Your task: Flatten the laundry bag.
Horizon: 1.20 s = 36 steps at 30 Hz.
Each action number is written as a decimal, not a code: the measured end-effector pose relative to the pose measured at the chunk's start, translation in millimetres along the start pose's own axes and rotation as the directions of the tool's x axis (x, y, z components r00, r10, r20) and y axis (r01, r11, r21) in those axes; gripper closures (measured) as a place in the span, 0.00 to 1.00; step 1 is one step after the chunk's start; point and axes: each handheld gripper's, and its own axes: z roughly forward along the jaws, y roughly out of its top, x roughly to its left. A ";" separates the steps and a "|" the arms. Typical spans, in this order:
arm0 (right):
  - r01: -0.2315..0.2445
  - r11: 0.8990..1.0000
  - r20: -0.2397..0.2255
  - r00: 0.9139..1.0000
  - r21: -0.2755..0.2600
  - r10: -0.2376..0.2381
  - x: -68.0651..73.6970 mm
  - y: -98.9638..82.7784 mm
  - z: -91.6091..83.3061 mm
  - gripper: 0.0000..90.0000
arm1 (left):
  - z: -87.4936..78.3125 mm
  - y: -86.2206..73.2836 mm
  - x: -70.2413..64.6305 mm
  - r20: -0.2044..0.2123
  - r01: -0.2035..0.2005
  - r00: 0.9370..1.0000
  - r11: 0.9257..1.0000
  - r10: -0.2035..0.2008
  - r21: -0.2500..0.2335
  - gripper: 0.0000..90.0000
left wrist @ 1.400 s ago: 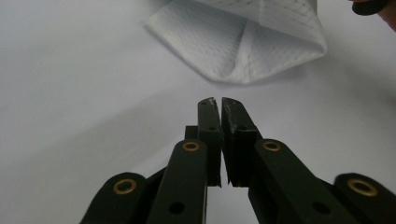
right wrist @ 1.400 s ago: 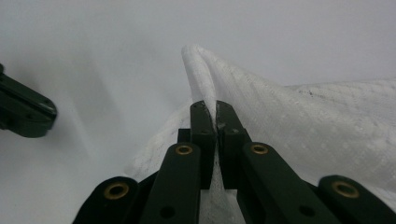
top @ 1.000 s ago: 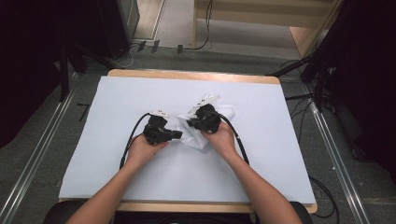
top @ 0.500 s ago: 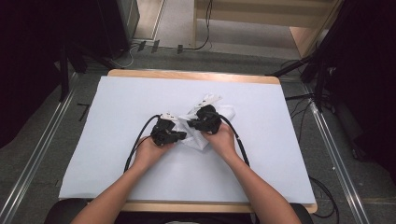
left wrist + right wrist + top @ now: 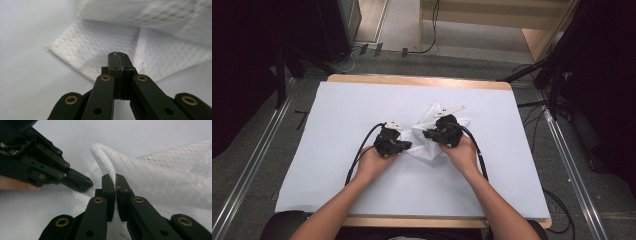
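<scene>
A white, fine-checked cloth [image 5: 430,141] lies crumpled mid-table, one fold lifted off the white cover.

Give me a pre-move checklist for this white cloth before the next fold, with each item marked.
1. Right gripper shut on the white cloth: ok, a fold is pinched between its jaws.
2. Left gripper shut: ok.
3. Left gripper holding cloth: cannot tell, nothing visible between its closed jaws.
4. Cloth lying flat: not ok, it is bunched and partly lifted.
5. Cloth fully on the white table cover: ok.
6. Grippers apart from each other: ok, close but not touching.
</scene>
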 end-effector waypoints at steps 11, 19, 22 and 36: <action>-0.010 1.000 0.015 1.000 0.001 0.010 4.5 -28.6 -32.8 0.99 | 0.2 -0.6 2.1 0.016 0.006 1.000 1.000 -0.006 -0.008 1.00; -0.030 0.999 0.023 0.999 0.015 0.030 10.4 -49.9 -45.7 0.99 | -0.3 0.4 3.2 0.018 0.005 1.000 1.000 -0.005 0.005 1.00; -0.039 0.999 0.025 0.999 0.016 0.039 10.2 -56.0 -49.9 0.99 | -0.3 0.7 3.1 0.018 0.001 1.000 1.000 -0.001 0.007 1.00; -0.113 0.993 0.059 0.992 0.039 0.110 3.8 -95.6 -85.3 0.96 | 0.3 3.8 6.8 0.044 0.032 0.999 0.999 -0.033 0.024 1.00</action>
